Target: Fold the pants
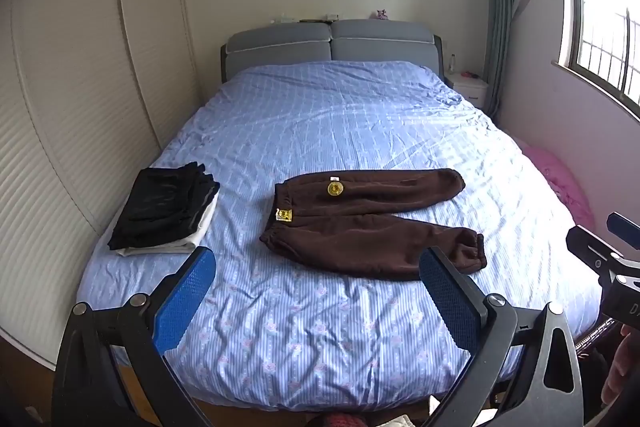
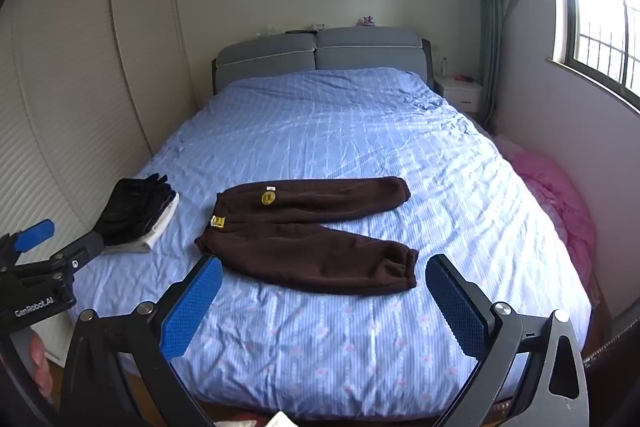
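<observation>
— Two legs are seen on the brown fleece pants [image 2: 308, 239], spread flat on the blue bedspread [image 2: 340, 131]; how is the long axis laid?

— It is laid across the bed, left to right. The waistband [image 2: 210, 231] is turned toward the left, and both cuffs are pointed right. The legs are splayed apart, the far leg [image 2: 336, 197] lying behind the near leg [image 2: 332, 263].

— Which gripper is judged nearer to what?

— The left gripper [image 1: 316, 291] is held ahead of the near edge of the bed, short of the pants, with the waistband lying forward and slightly left of its centre. The right gripper [image 2: 324, 301] is likewise held short, with the near cuff [image 2: 406, 267] just beyond its fingers. Waistband to the left, cuffs to the right, would be the natural split.

— And the fingers?

— On both, the fingers are spread wide and nothing is held.

— What else is found on the bed?

— A folded stack of dark and white clothes [image 1: 164, 211] is set well left of the pants, apart from them.
</observation>
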Motion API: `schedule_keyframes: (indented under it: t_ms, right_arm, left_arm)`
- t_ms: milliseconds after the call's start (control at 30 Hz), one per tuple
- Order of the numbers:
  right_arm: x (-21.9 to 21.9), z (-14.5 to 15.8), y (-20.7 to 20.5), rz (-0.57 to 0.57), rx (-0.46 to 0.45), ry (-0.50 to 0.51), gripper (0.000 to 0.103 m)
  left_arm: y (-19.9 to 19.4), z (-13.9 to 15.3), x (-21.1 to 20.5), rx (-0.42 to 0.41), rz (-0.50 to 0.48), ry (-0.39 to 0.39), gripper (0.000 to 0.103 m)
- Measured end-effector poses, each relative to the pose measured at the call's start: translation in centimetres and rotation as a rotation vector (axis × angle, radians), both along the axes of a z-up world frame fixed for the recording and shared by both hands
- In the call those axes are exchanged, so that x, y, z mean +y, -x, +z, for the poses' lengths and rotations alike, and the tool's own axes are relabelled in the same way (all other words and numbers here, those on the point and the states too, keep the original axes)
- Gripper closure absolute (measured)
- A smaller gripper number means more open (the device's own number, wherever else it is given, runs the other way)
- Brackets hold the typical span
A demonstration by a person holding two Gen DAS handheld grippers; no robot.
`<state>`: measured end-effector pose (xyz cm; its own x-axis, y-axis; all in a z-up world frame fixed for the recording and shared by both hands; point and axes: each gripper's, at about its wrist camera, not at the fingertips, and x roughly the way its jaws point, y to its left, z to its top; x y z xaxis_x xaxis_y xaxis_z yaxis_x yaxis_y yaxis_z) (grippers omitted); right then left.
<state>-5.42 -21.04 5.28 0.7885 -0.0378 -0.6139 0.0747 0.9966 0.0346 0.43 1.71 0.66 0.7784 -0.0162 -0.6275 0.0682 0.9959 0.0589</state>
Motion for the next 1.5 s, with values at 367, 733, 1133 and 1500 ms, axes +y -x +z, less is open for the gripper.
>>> schedule_keyframes:
  t_ms: [367, 733, 1133, 1500]
  right_arm:
    - [0.1, -0.1, -0.5, 0.004, 0.002, 0.002, 0.0]
    - [0.0, 0.4, -0.8, 0.002, 0.0, 0.004, 0.0]
    - [-0.2, 0.4, -0.6, 0.001, -0.003, 0.005, 0.0]
    - [-0.2, 0.1, -0.4, -0.004, -0.006, 0.009, 0.0]
  left_arm:
    - [0.2, 0.5, -0.5, -0.035, 0.004, -0.025, 0.0]
    - [0.2, 0.7, -0.5, -0.051, 0.004, -0.016, 0.0]
    - [0.6, 0.8, -0.8, -0.059, 0.001, -0.015, 0.0]
    - [0.6, 1.2, -1.1, -0.064, -0.005, -0.018, 0.0]
